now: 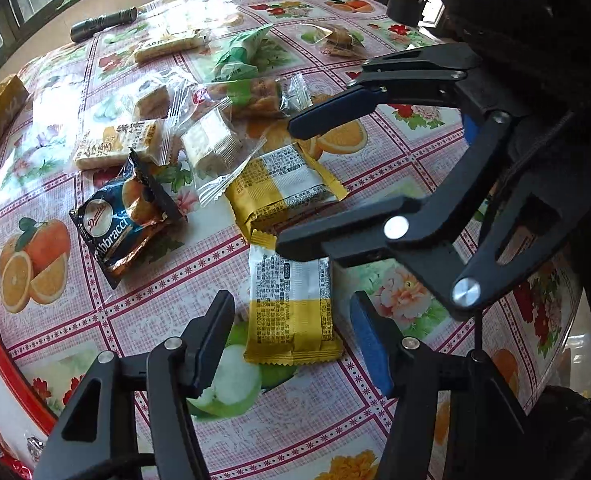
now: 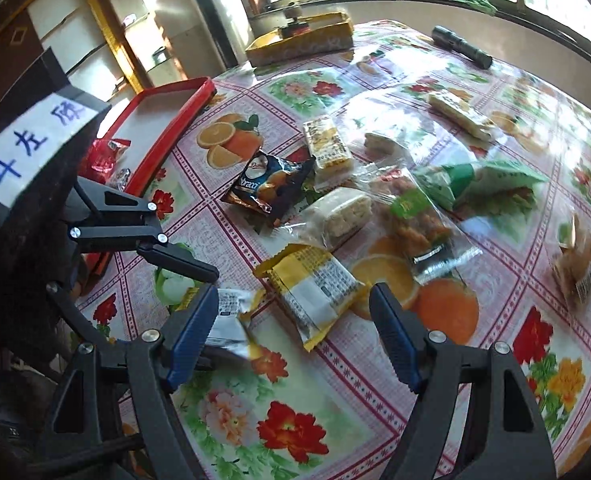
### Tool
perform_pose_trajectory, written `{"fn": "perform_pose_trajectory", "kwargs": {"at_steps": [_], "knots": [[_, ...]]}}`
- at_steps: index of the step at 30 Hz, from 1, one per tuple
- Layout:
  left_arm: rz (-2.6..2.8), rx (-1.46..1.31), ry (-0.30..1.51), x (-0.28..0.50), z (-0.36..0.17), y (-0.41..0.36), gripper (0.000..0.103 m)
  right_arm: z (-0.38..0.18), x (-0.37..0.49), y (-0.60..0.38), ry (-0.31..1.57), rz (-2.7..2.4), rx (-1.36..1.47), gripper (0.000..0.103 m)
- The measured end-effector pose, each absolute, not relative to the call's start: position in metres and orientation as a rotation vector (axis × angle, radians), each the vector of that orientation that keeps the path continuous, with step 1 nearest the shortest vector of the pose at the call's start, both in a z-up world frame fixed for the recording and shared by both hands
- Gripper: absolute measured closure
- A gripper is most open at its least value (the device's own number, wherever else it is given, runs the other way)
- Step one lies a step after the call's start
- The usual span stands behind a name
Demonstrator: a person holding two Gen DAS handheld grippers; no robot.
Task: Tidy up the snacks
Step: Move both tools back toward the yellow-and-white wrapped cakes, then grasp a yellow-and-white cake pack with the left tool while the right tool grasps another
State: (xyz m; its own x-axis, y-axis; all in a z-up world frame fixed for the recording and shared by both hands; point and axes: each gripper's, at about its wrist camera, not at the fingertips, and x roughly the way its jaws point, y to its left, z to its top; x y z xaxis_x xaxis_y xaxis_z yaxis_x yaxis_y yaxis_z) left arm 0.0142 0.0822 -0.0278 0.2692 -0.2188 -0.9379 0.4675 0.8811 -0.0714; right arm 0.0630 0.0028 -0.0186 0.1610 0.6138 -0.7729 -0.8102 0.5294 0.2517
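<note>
**Both grippers closing in on the two yellow packs**

Two yellow packs lie back-side up on the flowered cloth, near the front of the table. The near pack (image 1: 291, 312) sits squarely between the fingers of the left gripper (image 1: 291, 332), print upward, long axis running away from the wrist. Pads stand clear of it on both sides; nothing clasped. The second yellow pack (image 2: 315, 288) lies tilted between the fingers of the right gripper (image 2: 295, 328), likewise untouched as far as the right wrist view shows. Right jaws spread wide, empty.

Judged step: approach to pick-up, each hand lined up over its own pack. No snack lifted yet.

Crowding is the worry. In the left wrist view the right gripper's lower finger reaches across the far end of the near pack, just above it or on it; cannot tell which. In the right wrist view one left finger overlaps that same pack's edge.

Further out, the loose pile: a dark blue pack (image 1: 129, 216) to the left, clear-wrapped cakes (image 1: 211, 144) behind it, a green pack (image 1: 239, 54) farther back, a small brown one (image 1: 341, 42) far right. A torch (image 1: 103, 24) lies at the far edge.

A red tray (image 2: 167, 120) sits off the left side of the table with a few red wrappers in it; probably the destination, though that is a guess. A yellow box (image 2: 299, 42) stands at the far end.

Next move calls for: lower each gripper until the pads straddle the pack's short width, close gently on crinkly film, and keep the two tools from fouling each other.
</note>
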Motion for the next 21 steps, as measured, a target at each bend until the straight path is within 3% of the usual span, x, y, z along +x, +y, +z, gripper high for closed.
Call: {"fn": "perform_pose_trajectory", "kwargs": {"at_steps": [5, 7, 10, 12, 14, 21], "knots": [[-0.486, 0.245, 1.213, 0.021, -0.031, 0.075, 0.043, -0.027, 0.071, 0.023, 0.960, 1.069, -0.344, 0.027], [-0.481, 0.242, 1.205, 0.021, -0.031, 0.074, 0.043, -0.034, 0.077, 0.029, 0.987, 1.068, -0.367, 0.038], [-0.448, 0.243, 1.182, 0.016, -0.031, 0.075, 0.057, -0.034, 0.075, 0.029, 0.975, 1.052, -0.389, 0.047], [-0.449, 0.200, 1.180, 0.014, -0.029, 0.081, 0.059, -0.033, 0.072, 0.026, 0.976, 1.029, -0.384, 0.058], [-0.428, 0.177, 1.171, 0.011, -0.030, 0.084, 0.061, -0.033, 0.069, 0.019, 0.980, 0.998, -0.356, 0.063], [-0.373, 0.121, 1.150, -0.001, -0.024, 0.089, 0.062, -0.030, 0.058, -0.022, 0.999, 0.857, -0.187, 0.063]]}}
